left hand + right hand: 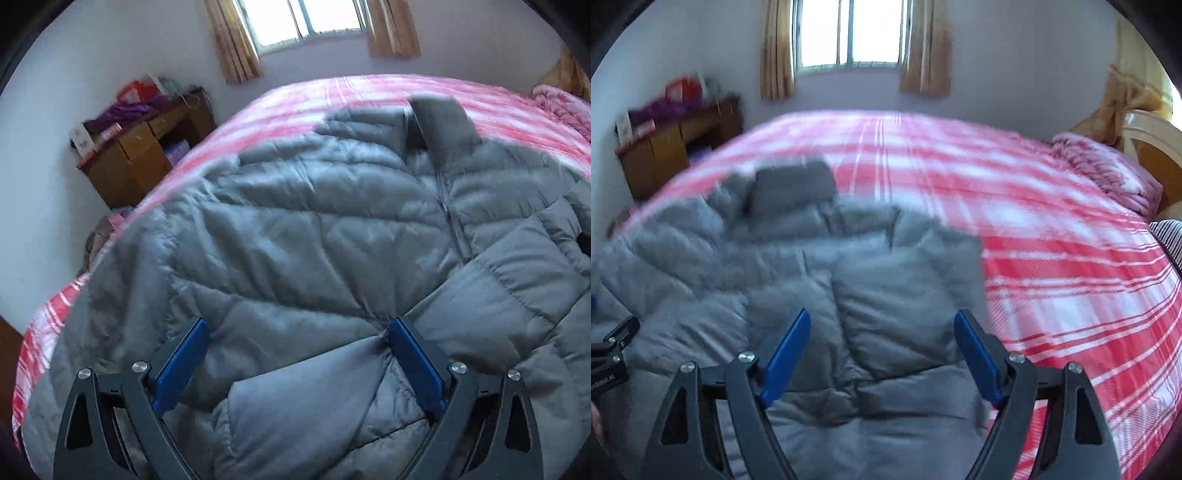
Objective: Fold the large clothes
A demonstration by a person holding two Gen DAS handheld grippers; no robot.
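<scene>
Both my left gripper [297,325] and right gripper [882,317] hang released over the grey puffer jacket [314,229], which lies lengthwise on the red-plaid bed [1015,206], collar [441,118] pointing toward the window [849,33].

my left hand-held gripper [297,328]: matt black plastic arms, smooth blue pads, shiny metal pivot pins | jacket [295,229] under it: grey quilted cloth, puffy, faint sheen | bed cover [1052,258] right of my right hand-held gripper [882,319]: red-white plaid cloth, matt | cabinet [136,162] far left: brown wood, smooth
</scene>
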